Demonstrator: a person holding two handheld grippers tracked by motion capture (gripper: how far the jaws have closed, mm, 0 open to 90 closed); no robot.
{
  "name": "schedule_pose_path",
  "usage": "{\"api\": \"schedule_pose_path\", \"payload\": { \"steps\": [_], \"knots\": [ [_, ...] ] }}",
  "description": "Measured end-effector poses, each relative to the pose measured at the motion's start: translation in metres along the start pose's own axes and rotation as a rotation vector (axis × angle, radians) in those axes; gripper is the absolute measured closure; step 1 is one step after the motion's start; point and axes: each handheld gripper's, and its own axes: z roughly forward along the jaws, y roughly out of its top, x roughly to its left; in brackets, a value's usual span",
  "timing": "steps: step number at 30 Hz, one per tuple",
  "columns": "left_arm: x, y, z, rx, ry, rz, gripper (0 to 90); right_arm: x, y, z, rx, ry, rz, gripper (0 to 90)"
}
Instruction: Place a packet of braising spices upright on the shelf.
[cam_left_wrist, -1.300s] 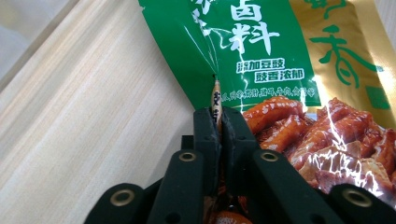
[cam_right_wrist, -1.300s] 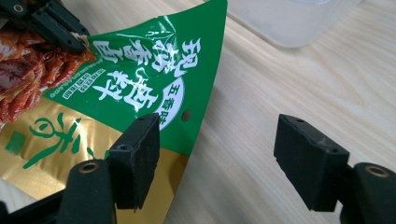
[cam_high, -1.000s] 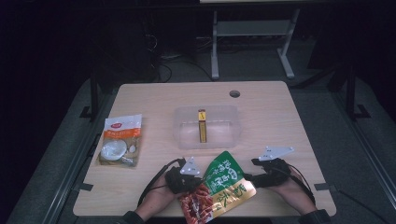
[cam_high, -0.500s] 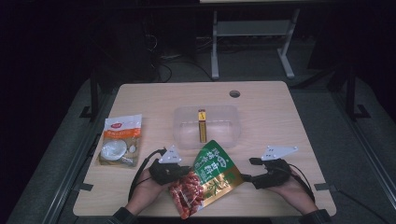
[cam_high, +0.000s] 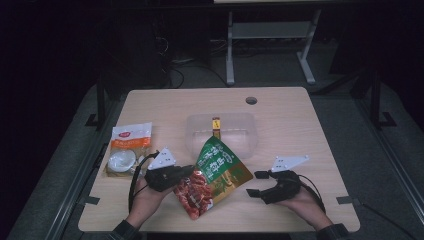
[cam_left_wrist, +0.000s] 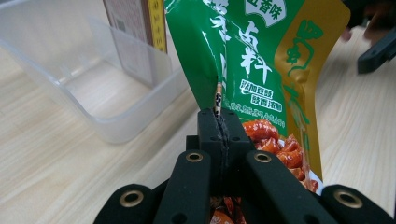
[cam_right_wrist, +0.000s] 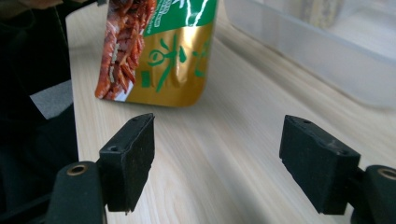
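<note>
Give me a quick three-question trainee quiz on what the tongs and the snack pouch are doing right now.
1. True or false: the left tongs are shut on the green snack pouch.
2. The right tongs are: A) open with nothing between them, B) shut on the pouch, C) holding the clear tub.
3. What lies at the table's left side?

Key: 1 true. 2 A. 3 The white-and-orange packet.

Glossy foil snack pouch (cam_high: 216, 176), clear plastic tub (cam_high: 240, 125), matt wooden table (cam_high: 300, 125)
</note>
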Motion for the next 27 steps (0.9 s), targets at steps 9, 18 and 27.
{"api": "schedule_pose_path", "payload": {
  "steps": [9,18,27],
  "knots": [
    [-0.001,0.004,-0.006,-0.046,0.006,-0.01,89.8,-0.001,0.02,0.025,-0.08,0.069,0.011,32.6],
    [0.0,0.006,-0.012,-0.095,0.001,-0.032,89.8,0.006,0.032,0.047,-0.116,0.115,0.003,43.3],
    [0.002,0.005,-0.013,-0.122,-0.011,-0.061,89.6,0.005,0.036,0.051,-0.153,0.166,0.054,77.9]
  ]
}}
